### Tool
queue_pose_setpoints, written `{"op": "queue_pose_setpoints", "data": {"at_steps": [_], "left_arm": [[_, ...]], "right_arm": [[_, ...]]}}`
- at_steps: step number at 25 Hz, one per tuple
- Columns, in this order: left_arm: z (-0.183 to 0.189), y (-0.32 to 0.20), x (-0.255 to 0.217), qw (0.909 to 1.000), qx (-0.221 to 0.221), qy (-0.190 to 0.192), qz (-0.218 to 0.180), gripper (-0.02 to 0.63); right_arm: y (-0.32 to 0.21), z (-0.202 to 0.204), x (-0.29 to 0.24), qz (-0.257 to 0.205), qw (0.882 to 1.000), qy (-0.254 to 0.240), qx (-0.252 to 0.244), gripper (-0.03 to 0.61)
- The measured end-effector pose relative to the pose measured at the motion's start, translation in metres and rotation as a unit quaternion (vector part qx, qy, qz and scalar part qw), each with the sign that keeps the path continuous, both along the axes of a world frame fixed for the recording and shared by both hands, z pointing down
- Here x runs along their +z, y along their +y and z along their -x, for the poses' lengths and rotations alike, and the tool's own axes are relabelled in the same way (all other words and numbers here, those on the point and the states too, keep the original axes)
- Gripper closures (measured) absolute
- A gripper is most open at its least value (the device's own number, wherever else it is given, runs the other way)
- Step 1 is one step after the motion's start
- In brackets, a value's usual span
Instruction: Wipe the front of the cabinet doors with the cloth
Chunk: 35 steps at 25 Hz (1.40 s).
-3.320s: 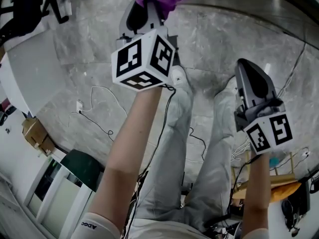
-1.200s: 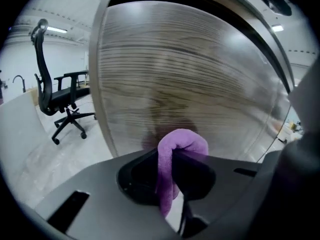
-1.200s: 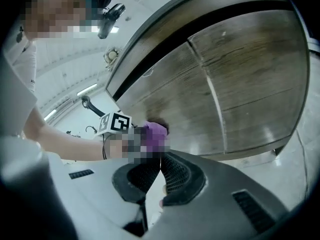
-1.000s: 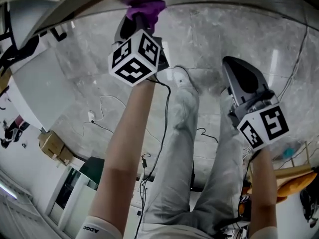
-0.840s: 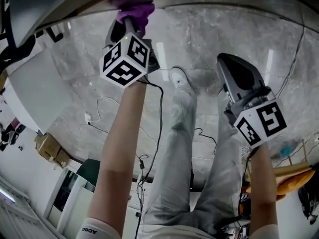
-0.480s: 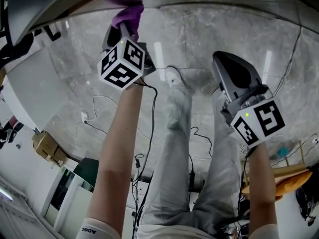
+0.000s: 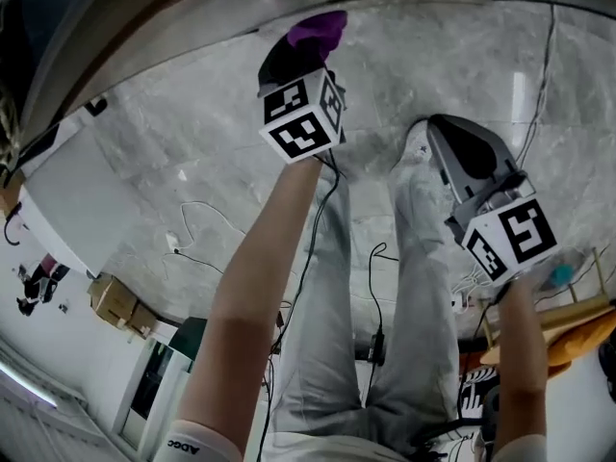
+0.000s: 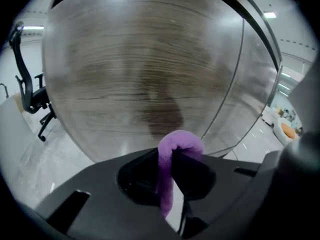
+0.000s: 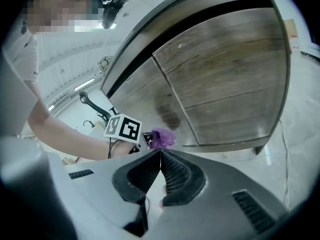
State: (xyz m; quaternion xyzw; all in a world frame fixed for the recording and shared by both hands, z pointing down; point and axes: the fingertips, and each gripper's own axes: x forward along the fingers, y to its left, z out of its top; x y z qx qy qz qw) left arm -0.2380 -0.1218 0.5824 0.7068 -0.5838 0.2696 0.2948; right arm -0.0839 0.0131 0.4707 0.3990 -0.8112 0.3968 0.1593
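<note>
My left gripper [image 7: 294, 54] is shut on a purple cloth [image 7: 319, 29], whose folded end sticks out past the jaws [image 8: 178, 145]. It points at the brown wooden cabinet door [image 8: 145, 64], close to the door's lower part. A dark shadow lies on the wood just above the cloth; I cannot tell whether the two touch. The seam between the doors [image 8: 235, 79] runs to the right. My right gripper [image 9: 160, 153] is shut and holds nothing. It hangs back from the cabinet [image 9: 225, 69], right of the left gripper [image 9: 145, 136] and its cloth [image 9: 162, 138].
Grey marble floor [image 7: 192, 123] lies below, crossed by loose cables [image 7: 197, 224]. The person's legs [image 7: 361, 287] stand between the arms. A white desk [image 7: 63, 205] and a cardboard box [image 7: 117, 303] are at the left, and an office chair [image 8: 27, 91] stands left of the cabinet.
The left gripper has carried the cloth to the right and a little away from the cabinet's lower edge. The right gripper has hardly moved and stays shut.
</note>
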Motion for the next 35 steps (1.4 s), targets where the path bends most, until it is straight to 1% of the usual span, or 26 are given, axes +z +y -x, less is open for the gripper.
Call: {"op": "queue_pose_setpoints", "data": {"at_steps": [2,4,6,7,9,11,13,15,16,17,20,23,25,27,29,32,33,35], "left_arm": [[-0.035,-0.008,0.006,0.9994,0.034,-0.003,0.002,0.561],[-0.062,-0.016,0.013,0.9979,0.064,-0.010,0.003,0.563],[-0.080,-0.025,0.020,0.9966,0.081,-0.011,0.008,0.562],[-0.086,-0.029,0.023,0.9965,0.082,-0.009,0.012,0.562],[-0.093,-0.036,0.031,0.9973,0.068,0.002,0.028,0.562],[-0.094,-0.042,0.039,0.9977,0.032,0.030,0.053,0.563],[-0.085,-0.044,0.042,0.9956,-0.012,0.061,0.071,0.563],[-0.062,-0.041,0.042,0.9914,-0.062,0.080,0.083,0.563],[-0.045,-0.040,0.043,0.9892,-0.082,0.083,0.088,0.563],[-0.027,-0.040,0.045,0.9878,-0.098,0.081,0.091,0.563],[0.036,-0.041,0.048,0.9865,-0.127,0.053,0.089,0.563],[0.103,-0.042,0.050,0.9807,-0.170,0.033,0.090,0.562],[0.144,-0.043,0.048,0.9790,-0.181,0.015,0.092,0.563],[0.176,-0.042,0.043,0.9800,-0.177,0.000,0.092,0.563],[0.207,-0.042,0.039,0.9794,-0.181,-0.008,0.089,0.563],[0.262,-0.045,0.034,0.9737,-0.214,-0.017,0.076,0.562],[0.274,-0.043,0.034,0.9714,-0.225,-0.015,0.073,0.563],[0.277,-0.030,0.040,0.9678,-0.236,0.007,0.087,0.563]], "right_arm": [[-0.001,-0.030,0.003,0.001,1.000,0.005,0.023,0.552],[-0.003,-0.056,0.005,0.002,0.999,0.007,0.052,0.552],[-0.004,-0.075,0.007,0.001,0.997,0.009,0.079,0.552],[-0.005,-0.083,0.008,0.001,0.996,0.010,0.091,0.552],[-0.005,-0.098,0.012,0.004,0.994,0.012,0.112,0.552],[-0.006,-0.108,0.017,0.006,0.992,0.015,0.126,0.552],[-0.006,-0.109,0.021,0.006,0.991,0.018,0.133,0.552],[-0.002,-0.098,0.023,0.007,0.991,0.017,0.135,0.552],[-0.001,-0.088,0.022,0.008,0.991,0.015,0.133,0.552],[-0.001,-0.077,0.022,0.009,0.992,0.012,0.128,0.552],[-0.003,-0.033,0.021,0.009,0.995,0.001,0.102,0.552],[-0.009,0.013,0.020,0.007,0.997,-0.009,0.072,0.552],[-0.012,0.043,0.016,0.005,0.998,-0.016,0.054,0.552],[-0.015,0.070,0.009,0.002,0.999,-0.021,0.041,0.552],[-0.019,0.096,0.004,0.000,0.999,-0.029,0.032,0.552],[-0.029,0.134,0.006,-0.002,0.998,-0.055,0.014,0.552],[-0.031,0.142,0.007,-0.001,0.998,-0.062,0.006,0.552],[-0.032,0.149,0.005,0.002,0.998,-0.066,-0.011,0.552]]}}
